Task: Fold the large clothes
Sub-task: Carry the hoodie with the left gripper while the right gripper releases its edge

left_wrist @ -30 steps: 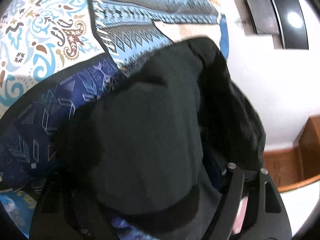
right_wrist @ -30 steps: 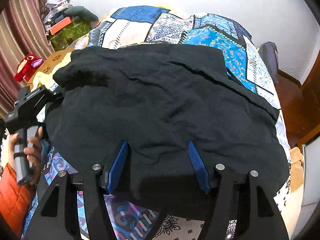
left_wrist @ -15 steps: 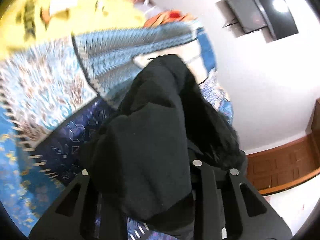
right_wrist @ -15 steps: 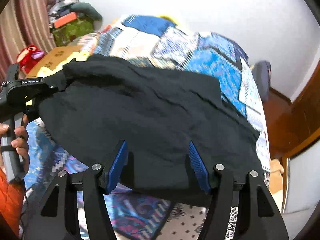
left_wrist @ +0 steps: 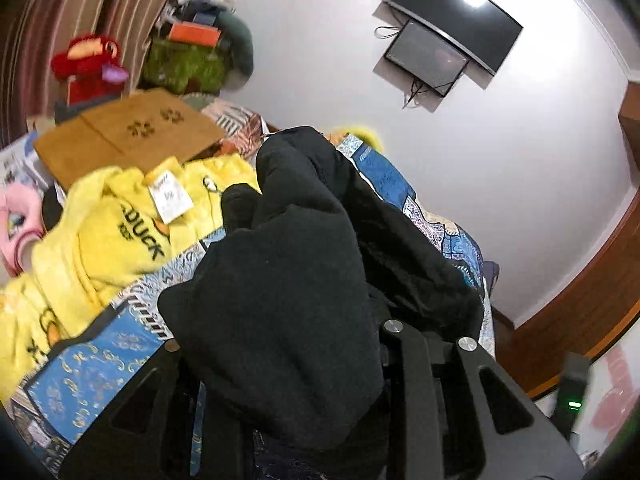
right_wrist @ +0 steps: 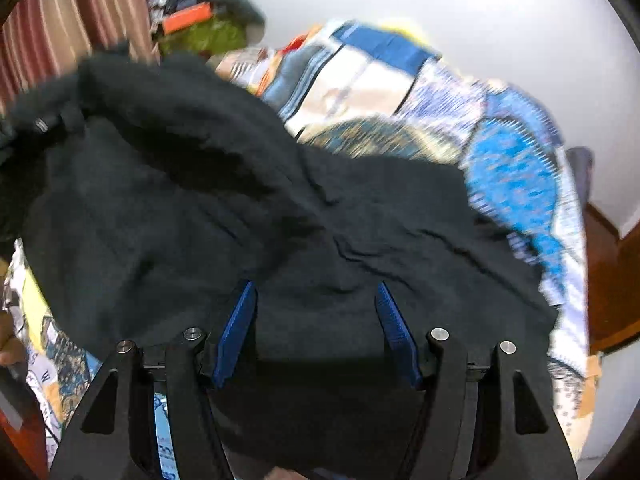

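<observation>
A: Left gripper is pinching the large black fleece garment, bunched above the blue patterned patchwork bedspread.

B: Right gripper, blue pads half spread, clamps its near hem.

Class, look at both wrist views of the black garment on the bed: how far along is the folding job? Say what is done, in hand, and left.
Done: little; no neat fold shows, and the black garment lies rumpled across the patterned bedspread. In hand: the left gripper is clamped on a bunched part of it, lifted off the bed, while the right gripper has cloth between its blue fingers. Left: making and flattening the fold. The yellow garment lies unfolded.
</observation>
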Motion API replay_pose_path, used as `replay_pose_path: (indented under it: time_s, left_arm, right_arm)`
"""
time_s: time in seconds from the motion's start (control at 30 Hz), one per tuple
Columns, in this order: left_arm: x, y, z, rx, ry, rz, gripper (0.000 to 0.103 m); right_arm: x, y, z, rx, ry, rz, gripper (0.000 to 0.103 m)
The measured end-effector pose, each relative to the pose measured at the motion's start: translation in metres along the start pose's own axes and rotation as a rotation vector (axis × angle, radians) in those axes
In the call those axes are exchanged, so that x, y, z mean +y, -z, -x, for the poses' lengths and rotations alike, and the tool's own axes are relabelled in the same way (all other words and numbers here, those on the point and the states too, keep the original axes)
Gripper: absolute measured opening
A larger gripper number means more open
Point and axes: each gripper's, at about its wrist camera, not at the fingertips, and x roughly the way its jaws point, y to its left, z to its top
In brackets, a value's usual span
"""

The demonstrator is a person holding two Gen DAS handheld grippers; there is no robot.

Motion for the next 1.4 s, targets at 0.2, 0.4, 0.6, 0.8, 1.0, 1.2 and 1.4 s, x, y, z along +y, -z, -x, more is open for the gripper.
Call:
replay_pose_path:
  time_s: [0.2, 0.4, 0.6, 0.8, 1.0, 1.2, 1.4]
  left_arm:
    - [-0.046, 0.019, 0.010, -0.064, -0.051, -0.188, 0.026]
    - [-0.093, 0.024, 0.020, -0.137, -0.072, -0.374, 0.027]
    - [-0.131, 0.037, 0.028, -0.150, -0.065, -0.500, 0.027]
    - [-0.188, 0.067, 0.045, -0.131, 0.104, -0.622, 0.031]
    - [-0.250, 0.120, 0.032, 0.035, 0.264, -0.816, 0.033]
    - [-0.282, 0.183, -0.010, 0.317, 0.331, -0.914, 0.044]
    - [-0.287, 0.213, -0.016, 0.403, 0.320, -0.975, 0.057]
  right_arm:
    - [-0.017, 0.003, -0.040, 0.083, -0.193, -0.125, 0.060]
    - [-0.054, 0.017, -0.003, 0.021, -0.301, -0.257, 0.058]
    - [-0.092, 0.045, 0.049, -0.026, -0.088, -0.196, 0.058]
    - [-0.129, 0.076, 0.028, 0.055, -0.099, -0.281, 0.058]
    - [-0.187, 0.099, 0.066, -0.030, -0.109, -0.475, 0.058]
    - [-0.240, 0.139, 0.119, -0.058, 0.159, -0.524, 0.058]
    - [-0.254, 0.165, 0.155, -0.083, 0.202, -0.549, 0.058]
